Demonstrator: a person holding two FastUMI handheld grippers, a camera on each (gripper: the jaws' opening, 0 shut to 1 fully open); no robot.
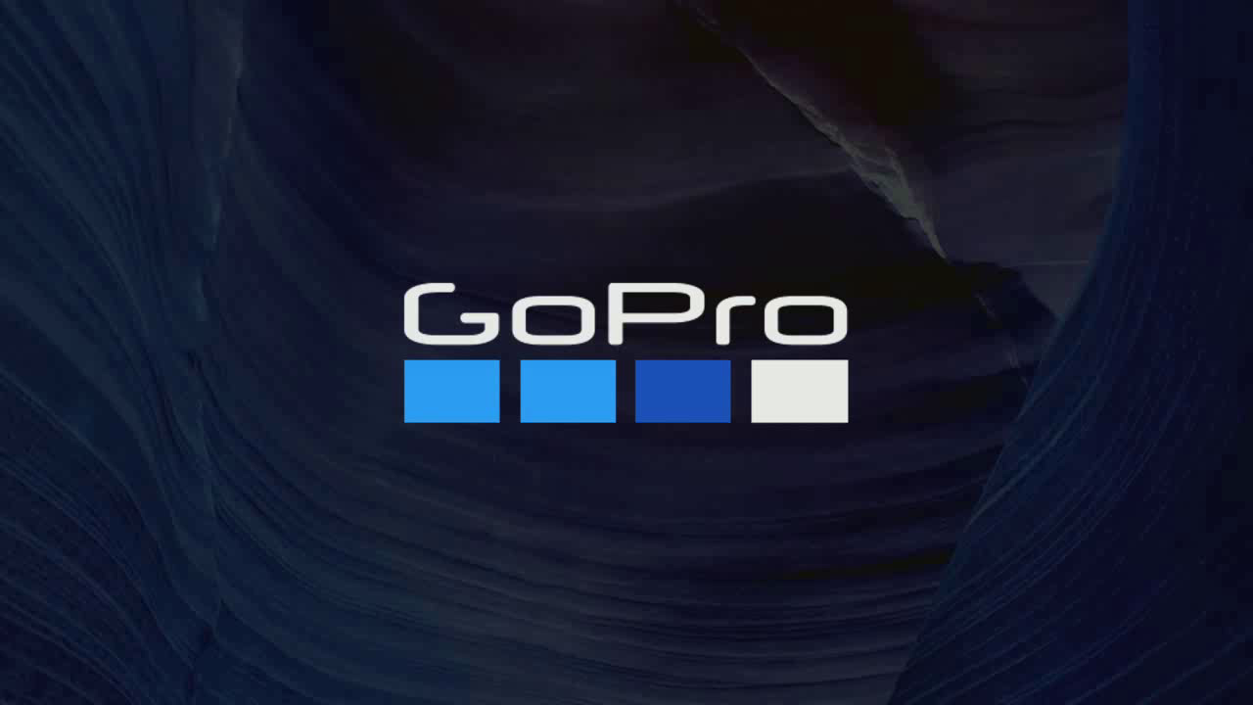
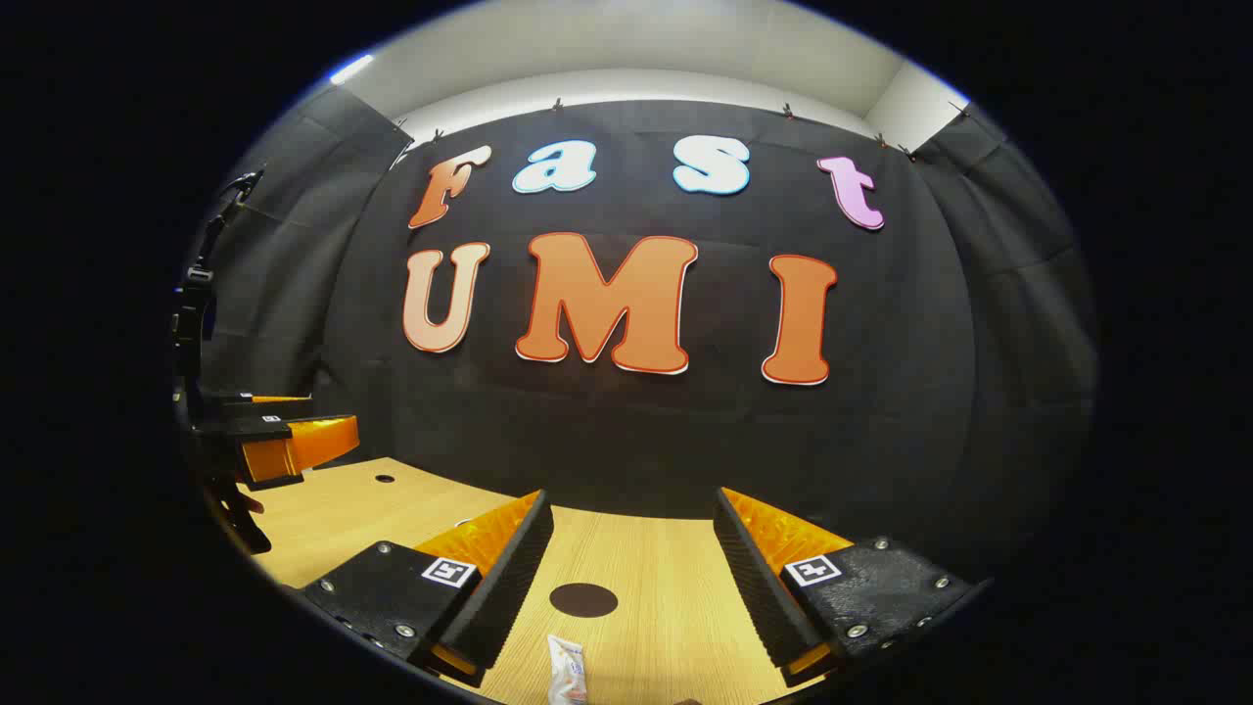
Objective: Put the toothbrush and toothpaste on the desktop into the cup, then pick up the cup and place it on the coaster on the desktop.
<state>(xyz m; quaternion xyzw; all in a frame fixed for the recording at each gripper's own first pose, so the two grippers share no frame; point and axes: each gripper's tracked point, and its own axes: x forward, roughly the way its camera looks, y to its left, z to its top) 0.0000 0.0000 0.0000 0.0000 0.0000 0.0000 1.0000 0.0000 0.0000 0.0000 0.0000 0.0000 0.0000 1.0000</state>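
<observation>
My right gripper [image 2: 631,558] stands open low over the wooden desk [image 2: 666,627], with nothing between its fingers. A small white toothpaste tube [image 2: 567,672] lies on the desk at the bottom edge, in the gap between the two fingers. Just beyond it a dark round flat disc [image 2: 583,599], which looks like the coaster, lies on the wood. The left gripper [image 2: 333,416] reaches in at the far left of the right gripper view, above the desk's left part; its gap is hard to read from this side. The left gripper view carries a dark start-up logo screen [image 1: 626,352].
The black cloth wall [image 2: 626,441] closes off the desk's far edge close behind the disc. A small dark hole [image 2: 384,479] sits in the desk's left part near the left gripper. Bare wood lies between and beyond my right fingers.
</observation>
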